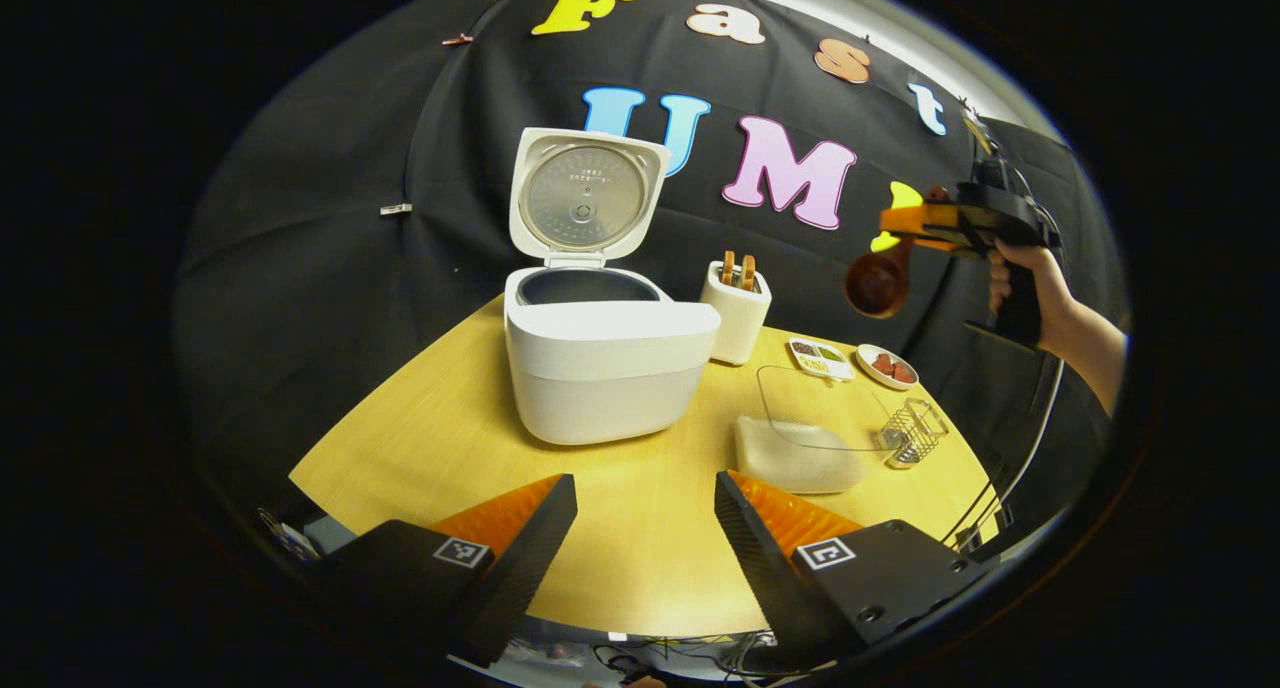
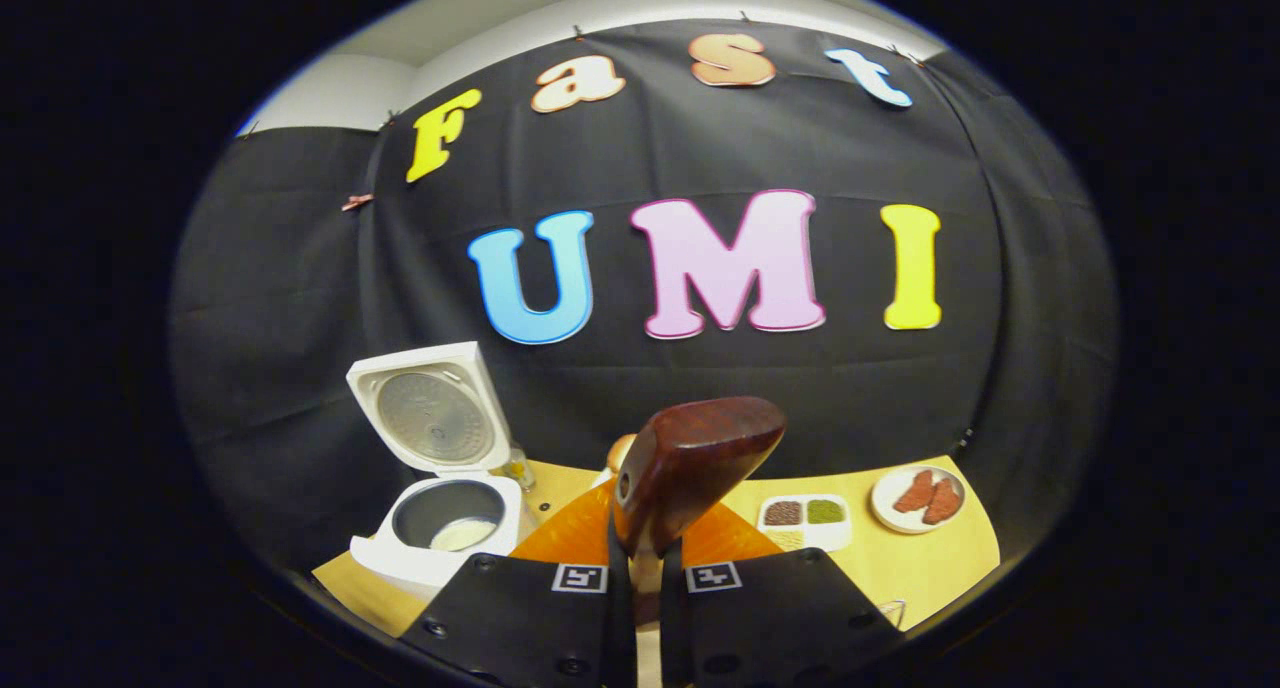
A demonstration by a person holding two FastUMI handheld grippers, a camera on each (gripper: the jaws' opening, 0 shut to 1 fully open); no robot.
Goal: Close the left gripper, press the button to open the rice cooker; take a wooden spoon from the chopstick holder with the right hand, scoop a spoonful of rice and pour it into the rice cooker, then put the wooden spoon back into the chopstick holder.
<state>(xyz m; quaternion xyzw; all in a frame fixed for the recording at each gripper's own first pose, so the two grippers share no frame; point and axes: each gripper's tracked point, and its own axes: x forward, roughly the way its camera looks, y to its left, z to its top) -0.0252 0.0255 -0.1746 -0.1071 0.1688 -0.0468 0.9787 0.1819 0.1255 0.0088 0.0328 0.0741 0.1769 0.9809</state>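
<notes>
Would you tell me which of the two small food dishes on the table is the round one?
The round plate holding reddish pieces, nearest the table's right end. The divided tray beside it is rectangular, with separate compartments of dark and green contents.

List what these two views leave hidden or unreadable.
- Left gripper view: the rice cooker pot's contents, hidden by its front wall.
- Right gripper view: the chopstick holder, behind the wooden spoon held in the right gripper.
- Left gripper view: contents of the divided dish, too small.
</notes>
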